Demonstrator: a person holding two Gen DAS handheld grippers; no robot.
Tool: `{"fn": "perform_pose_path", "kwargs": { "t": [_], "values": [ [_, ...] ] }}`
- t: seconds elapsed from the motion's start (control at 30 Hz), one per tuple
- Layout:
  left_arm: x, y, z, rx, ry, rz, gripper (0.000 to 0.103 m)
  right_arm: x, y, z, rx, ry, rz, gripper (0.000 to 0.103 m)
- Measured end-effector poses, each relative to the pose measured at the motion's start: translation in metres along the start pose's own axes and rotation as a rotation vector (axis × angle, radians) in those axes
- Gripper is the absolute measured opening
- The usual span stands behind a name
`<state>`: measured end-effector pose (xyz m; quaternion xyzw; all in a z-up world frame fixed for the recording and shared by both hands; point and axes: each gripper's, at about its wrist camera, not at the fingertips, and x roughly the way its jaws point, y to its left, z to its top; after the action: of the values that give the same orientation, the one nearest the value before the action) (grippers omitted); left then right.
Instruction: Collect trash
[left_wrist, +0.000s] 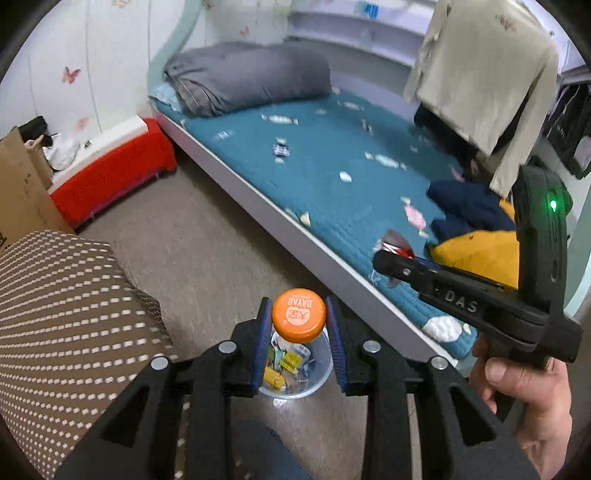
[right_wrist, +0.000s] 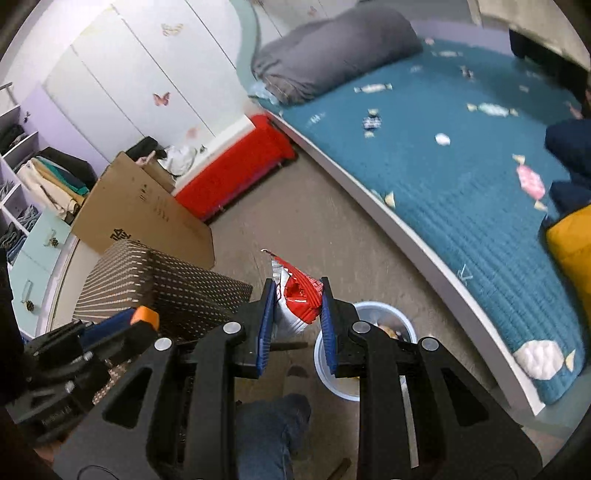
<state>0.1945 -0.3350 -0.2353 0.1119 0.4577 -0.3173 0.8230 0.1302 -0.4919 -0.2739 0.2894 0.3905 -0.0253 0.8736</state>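
Note:
My left gripper (left_wrist: 299, 317) is shut on an orange-capped bottle (left_wrist: 299, 314) and holds it right above a pale blue trash bin (left_wrist: 321, 373) on the floor that has several wrappers in it. My right gripper (right_wrist: 297, 299) is shut on a red and white snack wrapper (right_wrist: 299, 295), held above the floor just left of the bin (right_wrist: 328, 365). In the left wrist view the right gripper (left_wrist: 384, 258) shows at the right over the bed edge with the wrapper (left_wrist: 395, 242) at its tip. The orange cap (right_wrist: 146, 315) also shows at the left of the right wrist view.
A bed with a teal quilt (left_wrist: 332, 166) runs along the right, with a grey folded duvet (left_wrist: 251, 74), a yellow cushion (left_wrist: 480, 251) and dark clothes. A brown dotted stool (left_wrist: 66, 314), a cardboard box (right_wrist: 144, 210) and a red box (left_wrist: 114, 170) stand at the left.

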Motion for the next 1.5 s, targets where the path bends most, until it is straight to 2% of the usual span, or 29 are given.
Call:
{"fn": "perform_pose_path", "kwargs": {
  "t": [0.07,0.1,0.13,0.17,0.2,0.23,0.33,0.4,0.47,0.77,1.1,1.33,1.43,1.5],
  "values": [
    [0.013,-0.001,0.002,0.003,0.027,0.002,0.029,0.016,-0.008,0.000,0.024,0.034,0.016,0.025],
    [0.020,-0.001,0.003,0.001,0.038,0.008,0.033,0.023,-0.012,0.000,0.032,0.048,0.018,0.026],
    [0.028,0.000,0.004,-0.004,0.059,0.017,0.042,0.030,-0.016,0.000,0.045,0.063,0.018,0.027],
    [0.034,0.003,0.006,-0.019,0.076,0.031,0.070,0.036,-0.020,0.000,0.061,0.079,0.021,0.041],
    [0.037,0.007,0.007,-0.043,0.076,0.055,0.088,0.045,-0.027,-0.001,0.096,0.102,0.038,0.068],
    [0.035,0.012,0.008,-0.059,0.059,0.064,0.088,0.049,-0.032,-0.001,0.121,0.105,0.041,0.075],
    [0.026,0.020,0.010,-0.078,0.038,0.063,0.089,0.057,-0.042,-0.007,0.176,0.124,0.067,0.078],
    [0.018,0.025,0.012,-0.084,0.008,0.088,0.093,0.056,-0.044,-0.011,0.191,0.130,0.071,0.092],
    [0.006,0.029,0.011,-0.092,-0.024,0.098,0.093,0.052,-0.043,-0.013,0.187,0.129,0.050,0.097],
    [-0.065,0.028,-0.006,-0.080,-0.158,0.174,0.095,0.012,-0.010,-0.019,0.116,0.065,-0.032,0.097],
    [-0.163,0.025,-0.055,-0.071,-0.337,0.259,0.097,-0.077,0.083,-0.030,-0.081,-0.072,-0.063,0.097],
    [-0.233,0.021,-0.102,-0.097,-0.452,0.373,0.097,-0.147,0.160,-0.056,-0.235,-0.189,-0.039,0.097],
    [-0.262,0.019,-0.122,-0.139,-0.511,0.445,0.098,-0.173,0.191,-0.073,-0.295,-0.242,-0.004,0.097],
    [-0.280,0.020,-0.135,-0.172,-0.544,0.465,0.098,-0.189,0.210,-0.083,-0.338,-0.274,0.020,0.097]
  ]
}}
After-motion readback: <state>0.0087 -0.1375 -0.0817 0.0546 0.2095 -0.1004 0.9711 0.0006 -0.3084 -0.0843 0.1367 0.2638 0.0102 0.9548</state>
